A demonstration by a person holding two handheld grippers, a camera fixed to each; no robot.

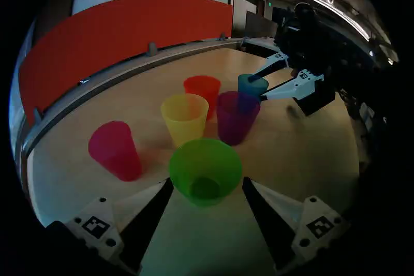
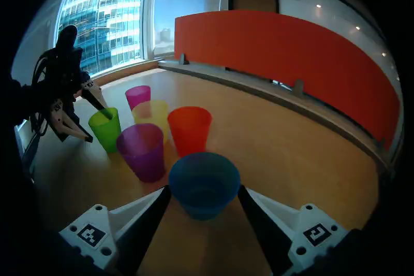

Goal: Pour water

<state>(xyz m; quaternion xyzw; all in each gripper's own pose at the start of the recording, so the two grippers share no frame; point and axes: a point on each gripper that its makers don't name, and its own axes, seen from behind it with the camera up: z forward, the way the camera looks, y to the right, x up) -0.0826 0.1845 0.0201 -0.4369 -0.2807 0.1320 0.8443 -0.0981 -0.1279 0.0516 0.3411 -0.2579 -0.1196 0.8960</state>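
Wood tabletop [image 1: 310, 146]: left hand-held gripper [image 1: 205, 184] pinches green cup [image 1: 205, 164], right hand-held gripper [image 2: 203, 190] pinches blue cup [image 2: 203, 175], both w/ marker tags [image 1: 94, 226].

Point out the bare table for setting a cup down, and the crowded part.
Bare table runs from the orange cup to the ledge under the red partition. Another patch lies between the pink cup and that ledge. Crowded: the yellow cup, purple cup, blue cup and green cup bunch together.

no legible text, labels, numbers or signs
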